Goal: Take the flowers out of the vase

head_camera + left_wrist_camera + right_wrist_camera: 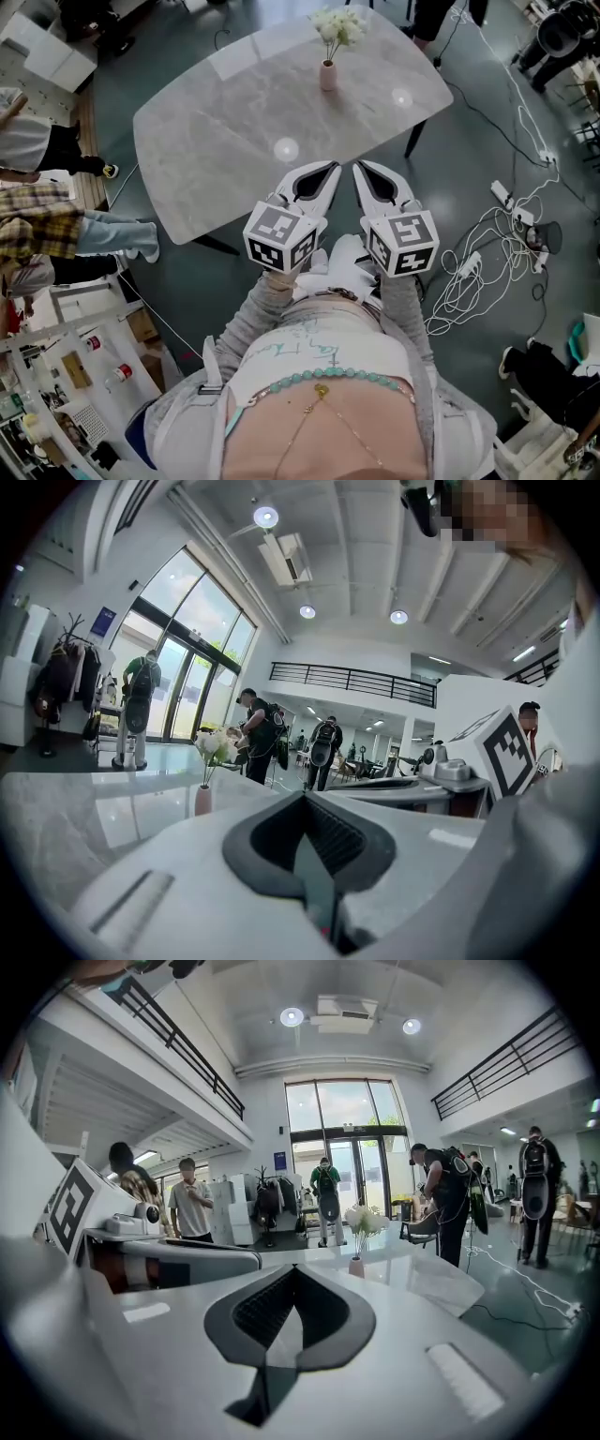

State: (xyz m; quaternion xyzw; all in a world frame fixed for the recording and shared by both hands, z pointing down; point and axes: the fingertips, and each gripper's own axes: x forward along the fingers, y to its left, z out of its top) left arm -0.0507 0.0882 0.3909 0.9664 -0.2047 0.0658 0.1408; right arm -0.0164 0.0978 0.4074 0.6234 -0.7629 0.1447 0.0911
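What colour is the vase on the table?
The vase is pale pink, and it shows best in the head view.

Big marble table (234,122) on a dark floor (469,131). Off the table's right edge the floor's got a messy tangle of white cables (473,267) and a power strip (502,194). Past the left edge there's a person (37,230) in plaid, and a cluttered rack (56,375) bottom-left.
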